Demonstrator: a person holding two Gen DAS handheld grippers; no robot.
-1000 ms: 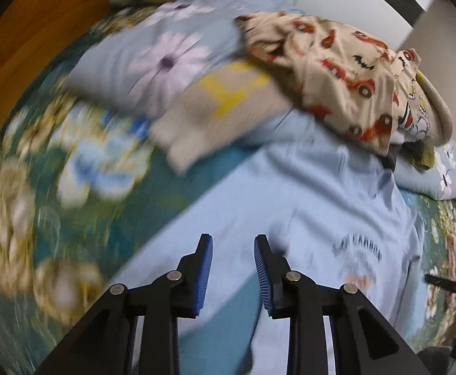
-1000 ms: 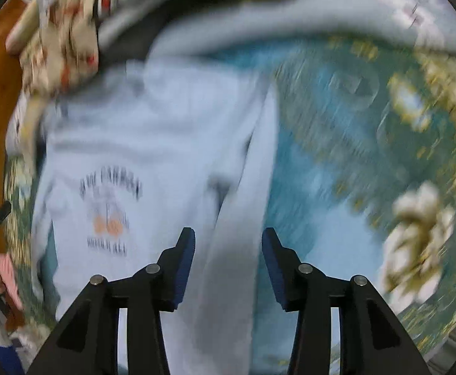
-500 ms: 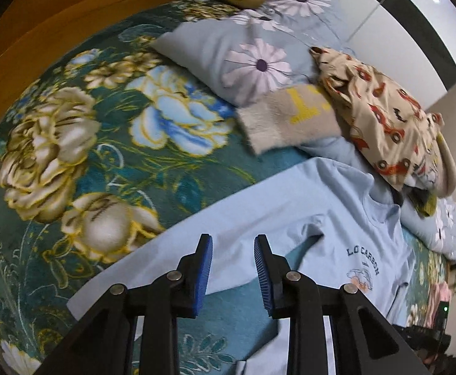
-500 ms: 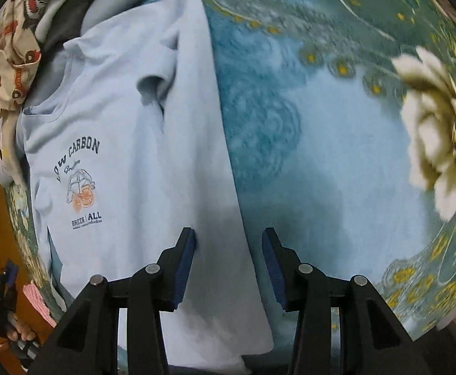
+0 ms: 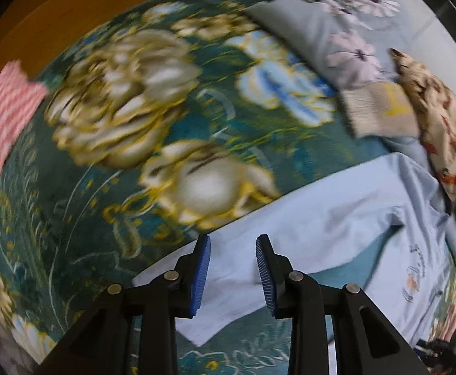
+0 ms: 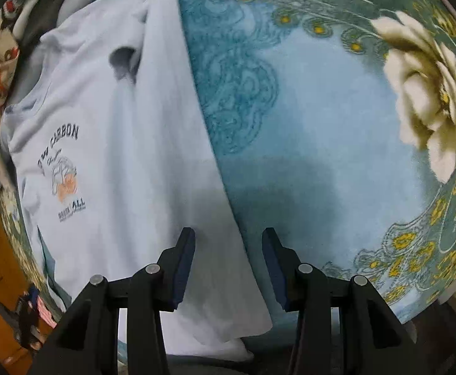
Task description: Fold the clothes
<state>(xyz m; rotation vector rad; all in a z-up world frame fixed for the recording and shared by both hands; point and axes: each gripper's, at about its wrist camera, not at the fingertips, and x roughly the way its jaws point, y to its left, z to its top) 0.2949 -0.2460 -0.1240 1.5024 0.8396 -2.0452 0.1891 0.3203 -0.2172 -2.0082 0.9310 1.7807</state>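
Jaws apart over pale blue shirt (image 6: 109, 162)

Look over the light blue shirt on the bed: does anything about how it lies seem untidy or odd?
Mostly flat, but the light blue shirt has a puckered fold casting a dark shadow near its armpit, and its sleeve lies spread out sideways, not yet folded.

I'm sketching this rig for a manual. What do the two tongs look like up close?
Both look alike. The left tongs and the right tongs have matte black angular arms with round silver pivot pins, and each ends in two flat fingers faced with blue ribbed pads. No cables, markings, hands or sleeves show.
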